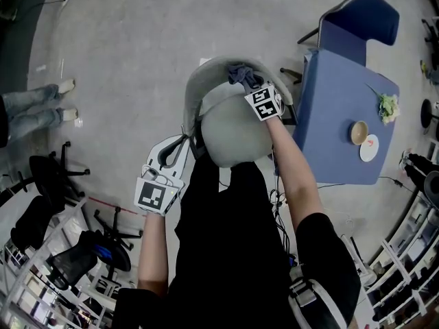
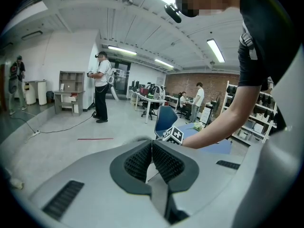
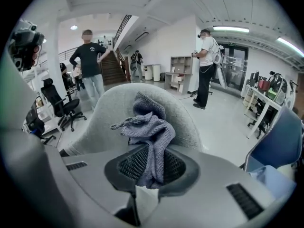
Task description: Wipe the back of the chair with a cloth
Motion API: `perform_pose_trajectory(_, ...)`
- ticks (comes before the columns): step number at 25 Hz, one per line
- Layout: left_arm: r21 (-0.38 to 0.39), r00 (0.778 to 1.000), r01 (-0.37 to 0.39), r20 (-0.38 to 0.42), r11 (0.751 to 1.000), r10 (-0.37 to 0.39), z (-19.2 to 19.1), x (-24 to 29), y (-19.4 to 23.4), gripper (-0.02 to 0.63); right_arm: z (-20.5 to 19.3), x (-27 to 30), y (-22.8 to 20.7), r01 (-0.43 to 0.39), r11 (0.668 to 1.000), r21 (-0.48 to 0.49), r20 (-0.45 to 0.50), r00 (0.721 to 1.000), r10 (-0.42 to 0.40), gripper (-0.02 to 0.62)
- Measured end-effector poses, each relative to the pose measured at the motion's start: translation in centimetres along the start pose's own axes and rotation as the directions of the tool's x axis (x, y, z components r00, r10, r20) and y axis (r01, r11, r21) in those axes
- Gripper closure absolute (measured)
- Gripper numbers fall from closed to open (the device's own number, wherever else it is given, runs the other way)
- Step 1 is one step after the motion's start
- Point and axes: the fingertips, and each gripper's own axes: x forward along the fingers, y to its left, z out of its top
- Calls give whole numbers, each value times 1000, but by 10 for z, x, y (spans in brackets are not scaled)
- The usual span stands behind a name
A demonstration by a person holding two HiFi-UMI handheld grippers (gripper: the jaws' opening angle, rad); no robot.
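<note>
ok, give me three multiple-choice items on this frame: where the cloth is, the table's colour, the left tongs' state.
1. Where is the cloth?
A) on the floor
B) at the top of the grey chair back, held in the right tongs
C) on the seat

2. What colour is the table?
A) white
B) red
C) blue

3. How do the left tongs stand?
A) shut, nothing between them
B) shut on the cloth
C) wide open

Answers:
1 B: the right gripper view shows the cloth clamped in those tongs, right in front of the chair back.
2 C: the head view shows a blue top.
3 A: the left gripper view shows the tips meeting with nothing between them.
</note>
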Motion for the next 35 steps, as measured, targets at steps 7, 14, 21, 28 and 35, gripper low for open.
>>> perform_pose_trajectory(7,-1,1000,3,-5,1000,-3,-2,1,0,578,-18,-6,-15,33,998,53,-21,999,-32,514)
perform_pose_trajectory(14,-3,1000,-1,-18,1000,1,-3,2,5,578,-34,2,-19,33,999,27,-67,997,-31,515)
perform_pose_trajectory(21,-42,999,-6,51,999,8,1,5,4,578,-29,19,-2,-3,1000,-4,-79,997,2,515)
perform_pose_trajectory(28,-50,999,-12,31,999,14,-8,4,9,578,-23,38,18,-34,999,-38,-92,995,30,515)
perform_pose_trajectory(35,-49,1000,-12,11,999,13,-14,-1,16,578,-13,60,61,-101,990,-100,-104,990,91,515)
